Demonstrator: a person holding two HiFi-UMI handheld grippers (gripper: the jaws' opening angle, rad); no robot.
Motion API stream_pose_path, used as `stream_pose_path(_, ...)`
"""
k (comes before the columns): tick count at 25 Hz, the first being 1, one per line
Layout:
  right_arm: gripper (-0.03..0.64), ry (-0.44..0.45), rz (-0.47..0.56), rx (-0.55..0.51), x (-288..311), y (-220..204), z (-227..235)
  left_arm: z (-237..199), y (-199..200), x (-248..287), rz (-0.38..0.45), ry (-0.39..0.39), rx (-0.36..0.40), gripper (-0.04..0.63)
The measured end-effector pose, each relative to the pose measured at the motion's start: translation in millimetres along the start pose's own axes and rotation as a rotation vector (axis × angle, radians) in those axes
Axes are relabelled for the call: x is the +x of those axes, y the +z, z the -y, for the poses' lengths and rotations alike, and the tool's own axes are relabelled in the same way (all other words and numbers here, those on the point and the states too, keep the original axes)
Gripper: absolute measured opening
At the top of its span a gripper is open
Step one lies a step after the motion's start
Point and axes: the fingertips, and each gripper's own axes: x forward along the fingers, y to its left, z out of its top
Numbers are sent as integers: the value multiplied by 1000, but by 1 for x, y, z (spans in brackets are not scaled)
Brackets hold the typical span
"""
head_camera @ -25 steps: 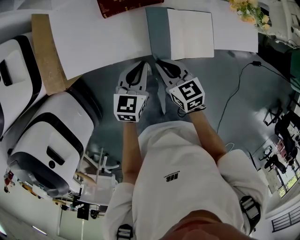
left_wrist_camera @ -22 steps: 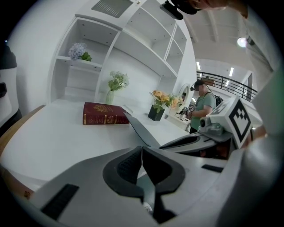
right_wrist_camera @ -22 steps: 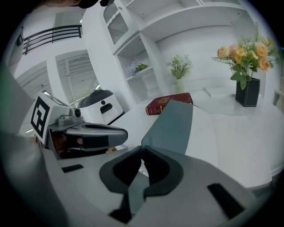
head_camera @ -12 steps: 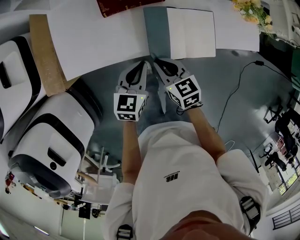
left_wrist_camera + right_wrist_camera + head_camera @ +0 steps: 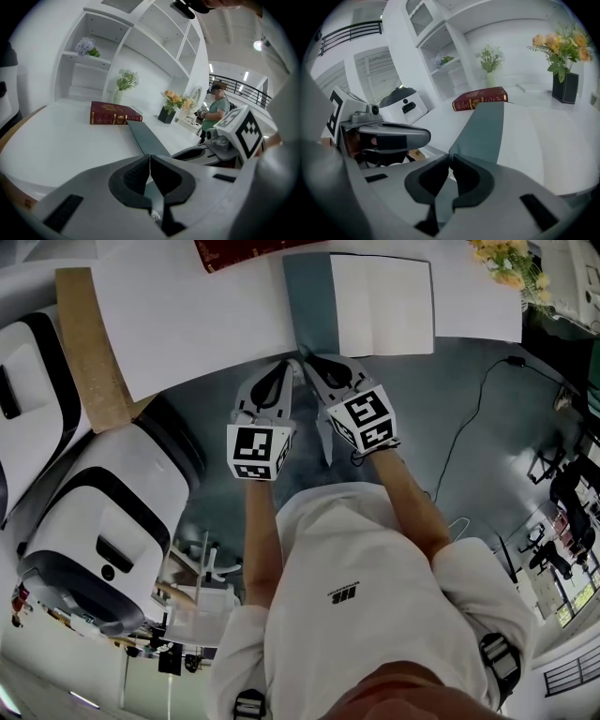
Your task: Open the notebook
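The notebook lies open on the white table (image 5: 187, 315), with its grey-blue cover (image 5: 309, 296) flat on the left and a white page (image 5: 382, 304) on the right. My left gripper (image 5: 296, 365) and right gripper (image 5: 309, 360) are side by side at the table's front edge, just short of the cover's near corner. Both are shut with nothing between the jaws. In the left gripper view the shut left gripper (image 5: 150, 158) points at the cover (image 5: 147, 138). In the right gripper view the shut right gripper (image 5: 450, 157) sits just before the cover (image 5: 483, 126).
A dark red book (image 5: 239, 251) lies behind the notebook. Yellow flowers in a black pot (image 5: 564, 86) stand at the table's right. A brown board (image 5: 89, 343) and white machines (image 5: 103, 521) are to the left. A cable (image 5: 469, 427) runs over the floor, and a person (image 5: 216, 110) stands far off.
The right gripper has sunk a little and edged toward the left one. The left gripper and the notebook have stayed put.
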Motion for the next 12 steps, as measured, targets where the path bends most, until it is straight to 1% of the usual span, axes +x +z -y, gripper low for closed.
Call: stream_pose_path(12,14,-1,-29,3,11,-9,2,-6,-4,3,-16,-1,-5,0)
